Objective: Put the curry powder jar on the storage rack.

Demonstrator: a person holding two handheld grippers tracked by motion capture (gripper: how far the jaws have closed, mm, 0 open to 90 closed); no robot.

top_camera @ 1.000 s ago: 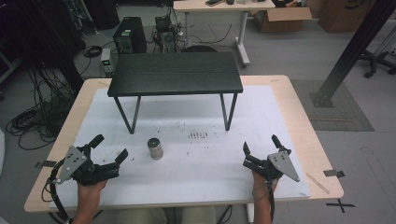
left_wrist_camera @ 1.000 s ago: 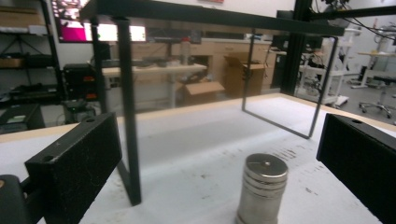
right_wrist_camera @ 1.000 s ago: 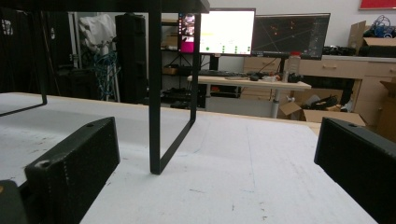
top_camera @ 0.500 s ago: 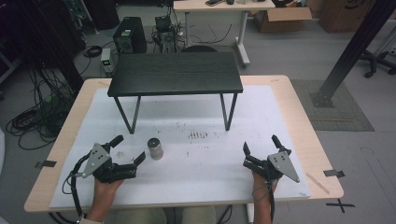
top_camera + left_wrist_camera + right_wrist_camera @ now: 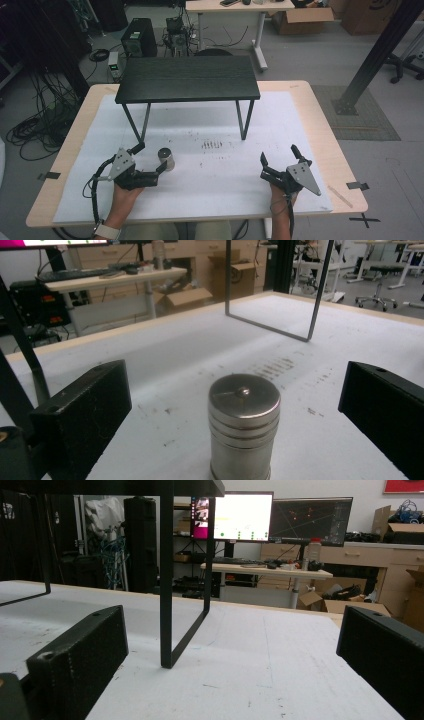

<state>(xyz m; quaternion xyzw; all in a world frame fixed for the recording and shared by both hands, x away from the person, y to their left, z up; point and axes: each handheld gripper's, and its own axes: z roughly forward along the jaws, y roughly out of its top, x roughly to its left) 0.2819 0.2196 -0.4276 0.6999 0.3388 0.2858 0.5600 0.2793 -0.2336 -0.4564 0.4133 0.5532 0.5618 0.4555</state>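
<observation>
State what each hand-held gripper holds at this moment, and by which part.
Nothing is held. The left hand-held gripper stands open around the metal canister, its jaws apart from the canister's sides. The right hand-held gripper is open with nothing between its jaws.

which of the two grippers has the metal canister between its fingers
The left gripper: its open fingers flank the upright metal canister without touching. The right gripper is open over bare white table cover.

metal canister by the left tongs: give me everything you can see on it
The metal canister is a small silvery cylinder, brushed metal by its look, with ringed grooves under a flat lid that carries a small knob. It stands upright on the white table cover, in front of the black shelf. The left tongs are open around it, jaws clear of its sides.
</observation>
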